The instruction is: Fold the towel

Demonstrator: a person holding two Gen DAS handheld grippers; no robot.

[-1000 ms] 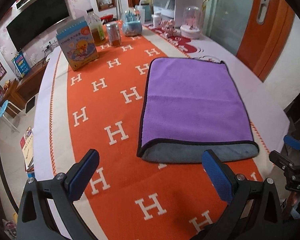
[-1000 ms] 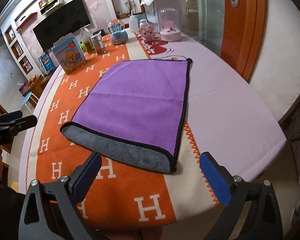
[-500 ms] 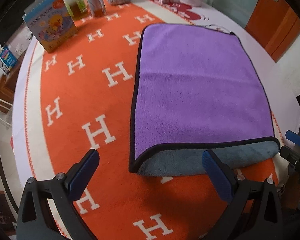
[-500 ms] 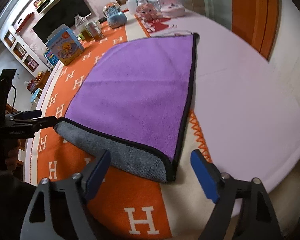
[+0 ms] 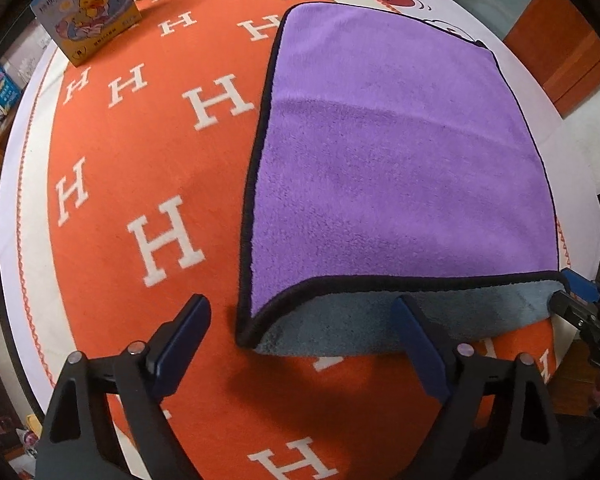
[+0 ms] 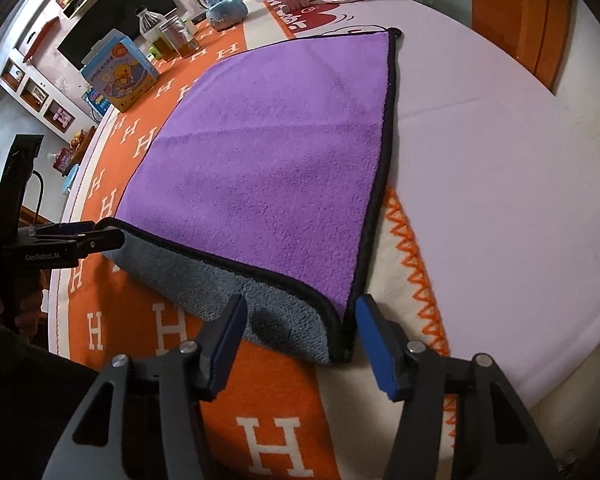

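Note:
A purple towel [image 5: 396,152] with black trim lies folded once on the orange tablecloth, its grey underside showing along the near edge. My left gripper [image 5: 300,344] is open, its fingers either side of the towel's near left corner. In the right wrist view the towel [image 6: 268,160] lies the same way and my right gripper [image 6: 300,332] is open around the near right corner. The left gripper also shows in the right wrist view [image 6: 80,238] at the towel's left corner. The right gripper shows at the right edge of the left wrist view [image 5: 576,292].
An orange cloth with white H letters [image 5: 140,160] covers the table. A duck picture box [image 6: 120,72], jars [image 6: 176,36] and ornaments [image 6: 224,8] stand at the far end. The table edge [image 6: 560,364] is close on the right.
Both grippers have moved forward and down to the towel's near edge. The right gripper's jaws have narrowed around the right corner. The towel has not moved.

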